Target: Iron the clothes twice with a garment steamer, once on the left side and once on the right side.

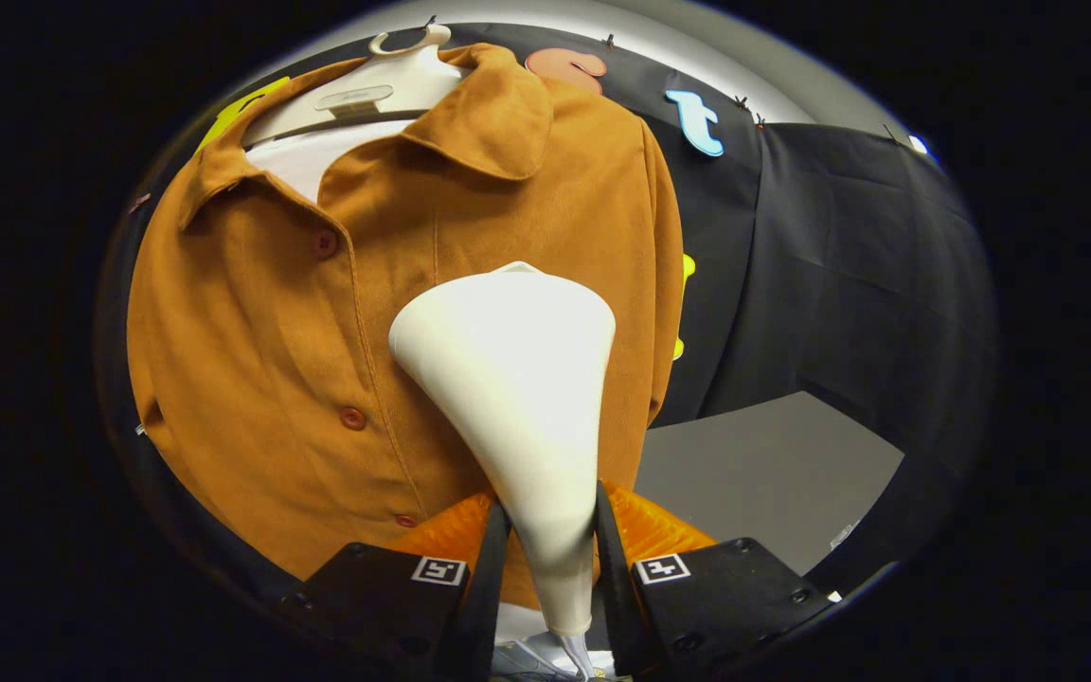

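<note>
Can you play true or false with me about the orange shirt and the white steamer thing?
1. The claw is shut on the white steamer, one finger on each side of its neck. True.
2. The orange shirt lies flat on a table. False: it hangs on a white hanger.
3. The steamer's wide head is up against the shirt front, on the side right of the button row. True.
4. The shirt has no buttons. False: a row of reddish buttons runs down its front.
5. The collar is folded open, with white showing inside. True.
</note>
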A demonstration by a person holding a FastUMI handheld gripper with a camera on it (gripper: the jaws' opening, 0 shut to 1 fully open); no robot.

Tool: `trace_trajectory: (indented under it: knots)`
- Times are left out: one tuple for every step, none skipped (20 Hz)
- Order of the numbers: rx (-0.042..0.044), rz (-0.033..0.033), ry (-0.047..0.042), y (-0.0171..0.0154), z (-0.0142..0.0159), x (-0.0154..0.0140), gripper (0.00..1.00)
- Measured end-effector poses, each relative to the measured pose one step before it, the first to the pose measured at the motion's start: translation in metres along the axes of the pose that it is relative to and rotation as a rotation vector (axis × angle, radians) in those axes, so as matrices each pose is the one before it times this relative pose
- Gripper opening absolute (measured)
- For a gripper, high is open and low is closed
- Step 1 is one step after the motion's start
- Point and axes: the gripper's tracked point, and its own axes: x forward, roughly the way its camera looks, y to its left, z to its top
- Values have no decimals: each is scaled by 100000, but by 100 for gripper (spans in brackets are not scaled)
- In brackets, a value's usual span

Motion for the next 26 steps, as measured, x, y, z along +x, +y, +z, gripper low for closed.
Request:
trace_trajectory:
  knots:
    - [-99,40,1461,-87,-312,237,50]
    - [-192,70,1290,8,-328,300,50]
    - [-163,104,1204,-20,-313,224,50]
    - [-99,154,1309,-10,-354,188,50]
    - [8,100,1455,0,-547,108,50]
    - [201,95,1551,-47,-558,196,50]
    - [262,28,1488,-31,-592,264,50]
    - [259,125,1778,12,-525,230,50]
    - [225,85,1227,-2,-441,131,50]
    - [323,133,1619,-10,-557,246,50]
    - [363,85,1795,-26,-718,233,50]
    - [162,31,1678,-36,-716,199,50]
    - [24,13,1788,6,-644,245,50]
    - [27,2,1852,-5,-689,261,50]
    - [204,33,1843,-17,-639,282,50]
    - [370,66,1708,-161,-351,279,50]
    - [493,127,1603,-196,-385,290,50]
    - [426,207,1426,-141,-410,159,50]
    - [243,355,1202,-99,-357,294,50]
    - [109,265,1255,-122,-402,167,50]
    - [60,36,1476,-109,-253,179,50]
    - [99,-57,1272,8,-62,0,50]
    - [203,-116,1224,-38,-90,0,50]
    - [211,-81,1152,-22,-251,38,50]
    - [161,-203,1137,-64,-257,209,50]
    - [156,-228,1173,-70,-371,88,50]
